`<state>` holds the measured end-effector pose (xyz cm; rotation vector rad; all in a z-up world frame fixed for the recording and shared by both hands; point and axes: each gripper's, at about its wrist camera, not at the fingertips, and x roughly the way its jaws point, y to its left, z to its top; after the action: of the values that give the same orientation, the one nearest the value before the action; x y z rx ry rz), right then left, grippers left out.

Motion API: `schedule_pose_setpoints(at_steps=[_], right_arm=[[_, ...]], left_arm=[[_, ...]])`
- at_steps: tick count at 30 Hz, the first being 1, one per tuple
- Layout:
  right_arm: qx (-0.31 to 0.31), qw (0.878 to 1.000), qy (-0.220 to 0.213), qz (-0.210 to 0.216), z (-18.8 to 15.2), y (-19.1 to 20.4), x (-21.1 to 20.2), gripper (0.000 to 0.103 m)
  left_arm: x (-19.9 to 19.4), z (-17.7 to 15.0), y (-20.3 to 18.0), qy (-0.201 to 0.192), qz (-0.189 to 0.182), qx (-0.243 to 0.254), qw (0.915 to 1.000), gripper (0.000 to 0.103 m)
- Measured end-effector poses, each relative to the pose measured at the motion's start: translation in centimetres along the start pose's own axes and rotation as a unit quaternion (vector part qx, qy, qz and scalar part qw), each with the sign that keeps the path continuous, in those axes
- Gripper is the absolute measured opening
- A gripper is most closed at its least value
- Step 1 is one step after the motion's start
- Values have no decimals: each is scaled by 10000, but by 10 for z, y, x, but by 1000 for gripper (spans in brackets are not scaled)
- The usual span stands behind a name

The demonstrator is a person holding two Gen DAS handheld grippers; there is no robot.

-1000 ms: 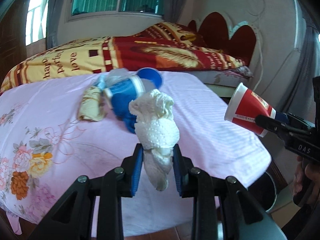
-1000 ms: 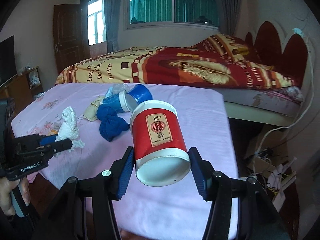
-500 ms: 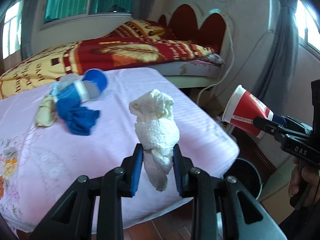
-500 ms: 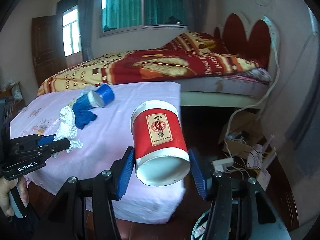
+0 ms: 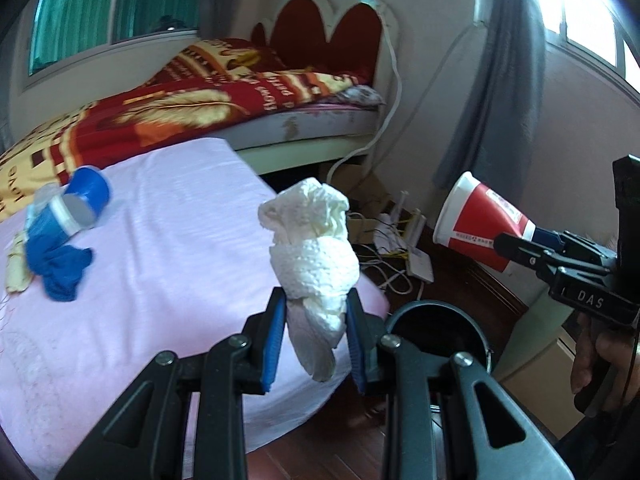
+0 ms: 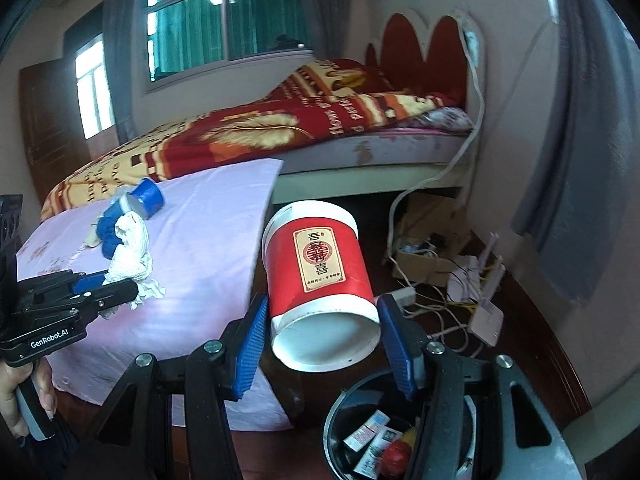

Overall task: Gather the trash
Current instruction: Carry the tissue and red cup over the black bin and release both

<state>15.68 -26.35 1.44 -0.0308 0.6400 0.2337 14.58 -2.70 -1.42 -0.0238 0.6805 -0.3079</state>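
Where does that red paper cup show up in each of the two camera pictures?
Left wrist view: the red paper cup sits at the right, held sideways by the right gripper.
Right wrist view: the cup fills the lower centre, between that gripper's blue pads.
Shared landmark: the black trash bin on the floor, below the cup.

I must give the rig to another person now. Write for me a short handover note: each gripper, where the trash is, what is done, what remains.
Left gripper: shut on the crumpled tissue, held in the air near the bed's corner.
Right gripper: shut on the red paper cup, just above the trash bin.
Done: both pieces picked up; the bin already holds some wrappers.
Left: drop both in the bin, then collect the blue cup, blue cloth and yellowish scrap from the pink sheet.
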Motion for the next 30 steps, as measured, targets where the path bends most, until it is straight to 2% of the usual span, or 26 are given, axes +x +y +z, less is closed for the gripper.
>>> schedule_pose_setpoints(at_steps=[11,17,27,30], right_arm=[[400,9979,180,-474,-38,-64,-20,57],[524,9962,296,-631,-56,-86,-26,57],[670,9942,540,-644,-83,-113,-19,57],[799,9916,796,-631,-100,-126,-5,57]], left_arm=[[31,-6,-64,274,-559,412,9972,29],[42,-17,-96,471,-810,659,9934,29],[79,-37,-134,973,-1062,961,9849,29],[92,-44,-140,1175,-1133,989,9816,29]])
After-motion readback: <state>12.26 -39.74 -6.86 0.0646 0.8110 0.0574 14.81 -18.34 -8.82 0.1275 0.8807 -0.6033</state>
